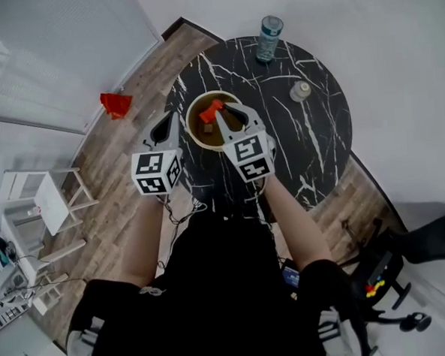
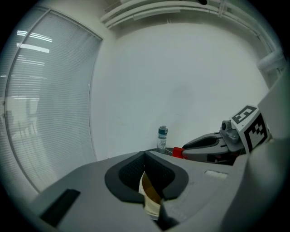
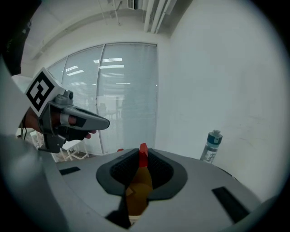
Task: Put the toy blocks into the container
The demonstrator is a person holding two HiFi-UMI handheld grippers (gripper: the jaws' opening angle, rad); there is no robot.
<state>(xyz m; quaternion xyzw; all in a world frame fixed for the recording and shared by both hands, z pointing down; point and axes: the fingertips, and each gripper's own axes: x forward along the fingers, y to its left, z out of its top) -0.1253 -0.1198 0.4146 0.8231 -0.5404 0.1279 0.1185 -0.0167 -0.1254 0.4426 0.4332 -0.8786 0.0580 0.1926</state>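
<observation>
A cream bowl [image 1: 193, 107] with a brown inside stands on the round black marble table [image 1: 310, 138]. A small brown block [image 1: 207, 128] lies in it. My right gripper [image 1: 220, 115] is shut on a red toy block [image 1: 211, 110] and holds it over the bowl. In the right gripper view the red block [image 3: 143, 159] stands upright between the pads, with the bowl [image 3: 136, 199] below. My left gripper [image 1: 161, 127] hangs just left of the bowl, shut and empty. In the left gripper view the bowl's rim [image 2: 149, 201] shows under the jaws, and the red block [image 2: 178, 152] is at the right gripper's tip.
A water bottle [image 1: 269, 39] stands at the table's far edge, and a small pale jar [image 1: 300, 91] sits to the right of the bowl. On the wooden floor lie a red thing [image 1: 116, 105], a white rack [image 1: 47, 199] and an office chair [image 1: 407, 252].
</observation>
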